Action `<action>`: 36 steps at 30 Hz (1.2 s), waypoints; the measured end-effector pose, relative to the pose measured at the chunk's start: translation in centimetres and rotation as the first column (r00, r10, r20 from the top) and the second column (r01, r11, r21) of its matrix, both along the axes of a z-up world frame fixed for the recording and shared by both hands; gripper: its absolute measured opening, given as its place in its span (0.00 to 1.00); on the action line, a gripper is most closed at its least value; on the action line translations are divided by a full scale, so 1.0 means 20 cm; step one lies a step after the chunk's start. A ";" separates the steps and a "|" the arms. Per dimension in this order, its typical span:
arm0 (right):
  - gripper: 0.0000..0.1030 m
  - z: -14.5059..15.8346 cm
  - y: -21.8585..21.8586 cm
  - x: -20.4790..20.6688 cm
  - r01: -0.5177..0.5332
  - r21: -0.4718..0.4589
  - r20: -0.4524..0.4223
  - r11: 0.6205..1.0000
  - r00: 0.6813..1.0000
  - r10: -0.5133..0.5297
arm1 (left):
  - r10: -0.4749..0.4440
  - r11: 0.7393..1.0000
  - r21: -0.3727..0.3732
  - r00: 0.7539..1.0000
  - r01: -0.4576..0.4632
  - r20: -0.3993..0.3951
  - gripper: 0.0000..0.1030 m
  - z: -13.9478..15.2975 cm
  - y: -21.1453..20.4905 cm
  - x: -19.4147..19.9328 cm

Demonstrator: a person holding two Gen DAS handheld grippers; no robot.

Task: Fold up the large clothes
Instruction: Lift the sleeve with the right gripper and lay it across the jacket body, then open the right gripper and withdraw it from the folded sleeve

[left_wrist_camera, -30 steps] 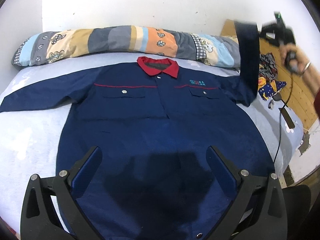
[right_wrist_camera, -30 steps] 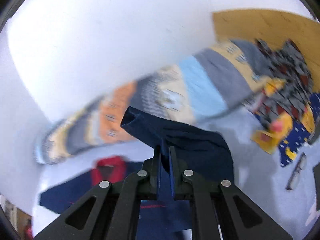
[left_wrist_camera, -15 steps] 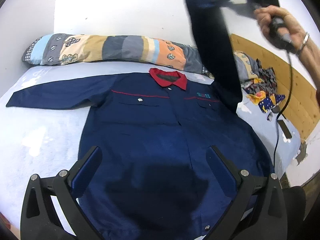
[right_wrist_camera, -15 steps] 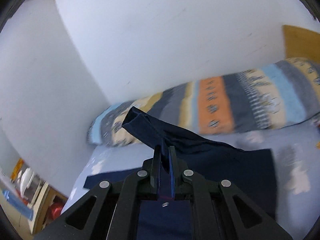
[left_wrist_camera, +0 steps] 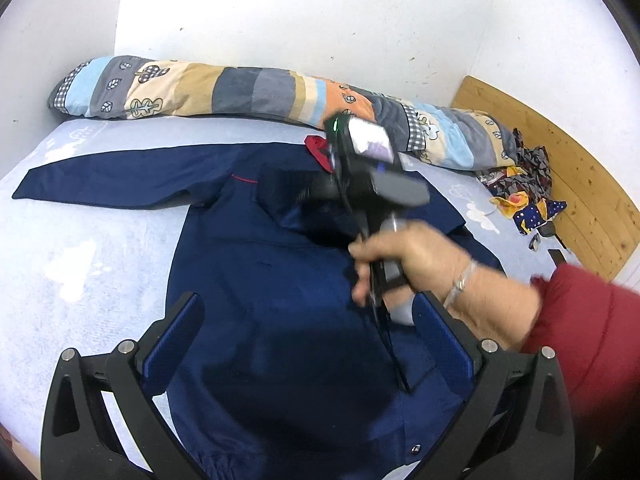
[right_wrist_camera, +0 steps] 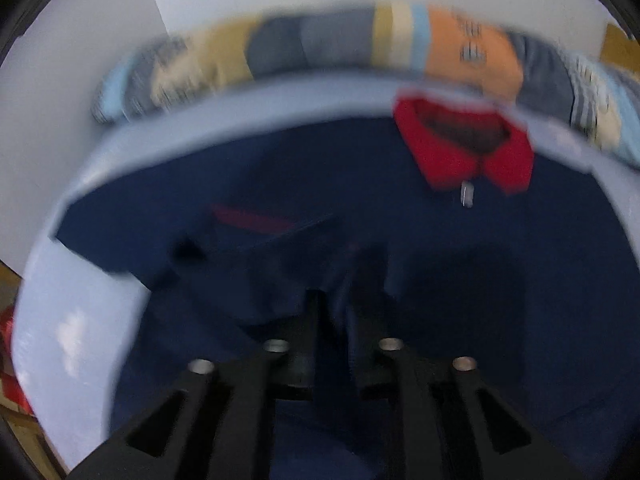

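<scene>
Navy jacket [left_wrist_camera: 280, 300] flat on bed [left_wrist_camera: 80, 260], no legible writing, left gripper [left_wrist_camera: 312, 332] jaws spread, right gripper [right_wrist_camera: 336, 304] jaws pinching its sleeve [right_wrist_camera: 340, 280]

A plain bedroom in someone's home: a bed [left_wrist_camera: 80, 248] under a pale blue sheet sits in the corner of bare white walls [left_wrist_camera: 280, 12], a long patchwork bolster pillow [left_wrist_camera: 240, 88] runs along the wall, a wooden headboard [left_wrist_camera: 560, 168] stands at one end, and crumpled patterned clothes [left_wrist_camera: 520, 184] lie beside it.
</scene>
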State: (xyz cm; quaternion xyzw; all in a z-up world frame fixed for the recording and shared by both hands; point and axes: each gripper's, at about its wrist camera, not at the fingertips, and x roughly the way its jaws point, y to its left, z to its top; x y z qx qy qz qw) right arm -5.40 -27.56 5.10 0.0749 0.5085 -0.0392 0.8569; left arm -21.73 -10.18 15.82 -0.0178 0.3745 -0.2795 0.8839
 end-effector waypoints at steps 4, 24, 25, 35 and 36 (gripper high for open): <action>0.31 0.03 -0.06 -0.16 -0.066 0.098 0.015 0.993 0.998 0.065 | 0.002 1.000 -0.016 1.000 -0.002 -0.006 1.00 0.00 0.00 0.01; 0.77 1.37 -1.00 -2.20 -0.082 0.263 0.440 0.961 0.897 -0.044 | -0.028 0.998 0.052 0.998 0.025 0.053 1.00 0.00 -0.17 -0.06; 0.86 1.37 -0.99 -2.26 -0.070 0.266 0.443 0.961 0.895 -0.057 | -0.030 0.998 0.064 0.998 0.026 0.062 1.00 0.00 -0.18 -0.06; 0.39 0.10 -1.07 -1.87 0.209 0.462 -0.158 0.862 0.976 -0.152 | -0.076 0.983 0.174 0.991 0.056 0.109 1.00 -0.04 -0.34 -0.11; 0.34 0.05 -1.12 -1.87 0.262 0.412 -0.206 0.873 0.960 -0.191 | -0.086 0.979 0.192 0.991 0.065 0.103 1.00 -0.06 -0.36 -0.11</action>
